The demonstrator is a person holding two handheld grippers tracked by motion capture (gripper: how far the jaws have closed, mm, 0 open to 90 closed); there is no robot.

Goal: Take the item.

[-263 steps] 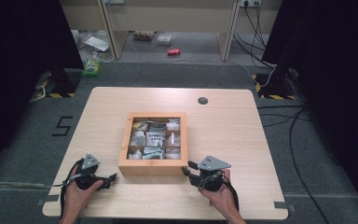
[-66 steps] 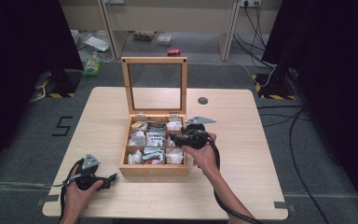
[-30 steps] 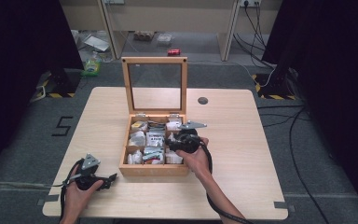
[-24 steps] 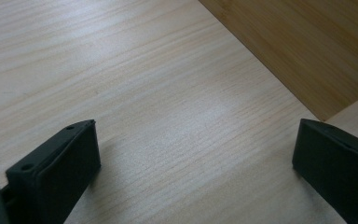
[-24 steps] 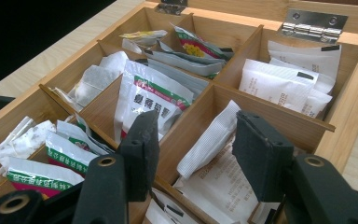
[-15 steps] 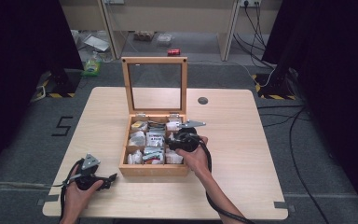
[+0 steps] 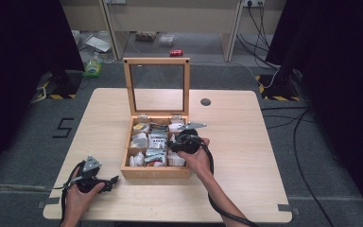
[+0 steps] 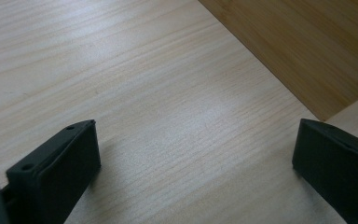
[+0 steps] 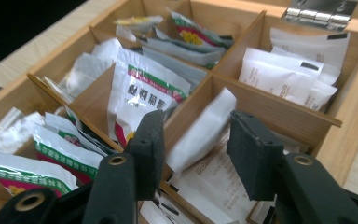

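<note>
Wooden and divided into small compartments, the light-wood tea box with its glass-paned lid now stands open on the pale wood-grain table; a few seconds ago that lid lay shut and both my grippers sat at the near edge. Since then I have brought the right gripper forward over the box, and in the last second it has barely crept, settling above the right-hand column. Its jaws stand partly apart, straddling a plain white paper sachet that leans against a wooden divider. They bracket it but do not yet pinch it, so I hold nothing. Beside it sits a white sachet with green and red print. To my mind the opening is done and the pick is next. My left gripper has stayed parked on the table near the box's front corner, jaws wide, empty.
</note>
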